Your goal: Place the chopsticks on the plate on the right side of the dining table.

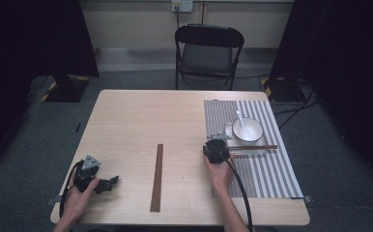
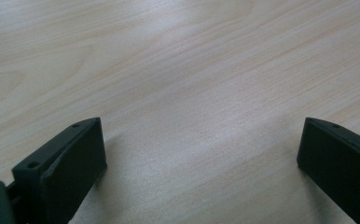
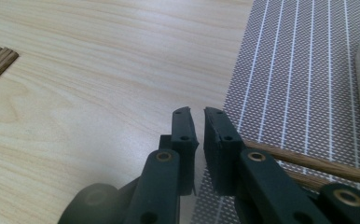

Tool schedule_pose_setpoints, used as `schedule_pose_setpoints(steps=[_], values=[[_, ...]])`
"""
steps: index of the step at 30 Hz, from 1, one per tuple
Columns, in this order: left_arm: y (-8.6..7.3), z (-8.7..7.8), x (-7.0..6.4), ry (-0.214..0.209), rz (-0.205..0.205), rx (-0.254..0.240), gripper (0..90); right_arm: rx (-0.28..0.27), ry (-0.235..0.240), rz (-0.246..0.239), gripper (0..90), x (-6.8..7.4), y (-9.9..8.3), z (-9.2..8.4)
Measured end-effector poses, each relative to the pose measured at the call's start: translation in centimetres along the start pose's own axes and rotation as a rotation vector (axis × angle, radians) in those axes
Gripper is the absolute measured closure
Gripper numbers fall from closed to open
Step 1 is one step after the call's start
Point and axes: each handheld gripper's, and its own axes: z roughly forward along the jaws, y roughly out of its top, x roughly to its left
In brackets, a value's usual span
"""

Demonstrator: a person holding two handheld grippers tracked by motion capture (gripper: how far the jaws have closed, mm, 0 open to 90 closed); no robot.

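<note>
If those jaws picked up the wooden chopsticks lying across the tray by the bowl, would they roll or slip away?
The chopsticks look thin, stiff and probably light, so they should lift without bending. They seem smooth and narrow, so they may slip or pivot between the jaws. Resting across the tray rim beside the bowl, a nudge could roll them off.

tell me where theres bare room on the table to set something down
The far-left stretch of the table is bare, bordered by the striped placemat and the bundle of wooden sticks. The strip between the sticks and the left gripper is free too. It is crowded on the mat's far end: bowl with spoon, chopsticks and the right gripper.
</note>
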Motion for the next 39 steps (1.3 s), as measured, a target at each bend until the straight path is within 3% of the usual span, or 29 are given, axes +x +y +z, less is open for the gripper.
schedule_pose_setpoints(steps=[12, 30, 39], values=[[-0.01, 0.01, -0.02, -0.001, -0.003, -0.001, 0.5, -0.006, 0.017, -0.001, 82.1, 0.26, 0.0, -0.06], [0.0, 0.0, 0.0, 0.0, 0.0, -0.001, 0.5, -0.003, 0.003, -0.004, 82.4, -0.02, -0.05, -0.17], [0.0, 0.0, 0.0, 0.0, 0.0, 0.0, 0.5, -0.008, -0.012, 0.021, 81.7, -0.49, 0.09, -0.13]])
